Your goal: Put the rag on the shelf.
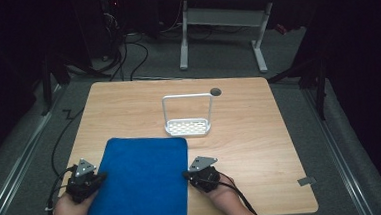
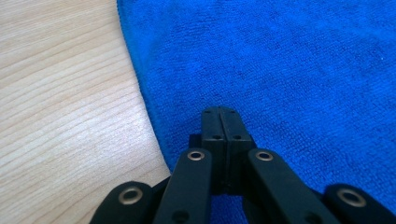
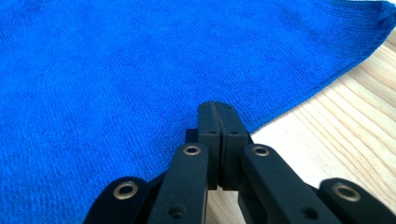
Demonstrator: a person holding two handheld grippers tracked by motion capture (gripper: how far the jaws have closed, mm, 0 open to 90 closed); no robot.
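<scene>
No brand, label or legible writing is observed on any item. Nearest the person, the left gripper is held at the left edge of the blue cloth, its jaws pressed together with nothing between them, the tips resting over the cloth just inside the hem. The right gripper is held at the cloth's right edge, its jaws likewise pressed together and empty. The cloth is laid flat on the near half of the light wooden table; its long axis runs from the near edge toward the far side. Beyond it, a white wire rack is stood upright near the table's centre. Further off, grey carpet, trailing cables and a white desk frame are noted.
</scene>
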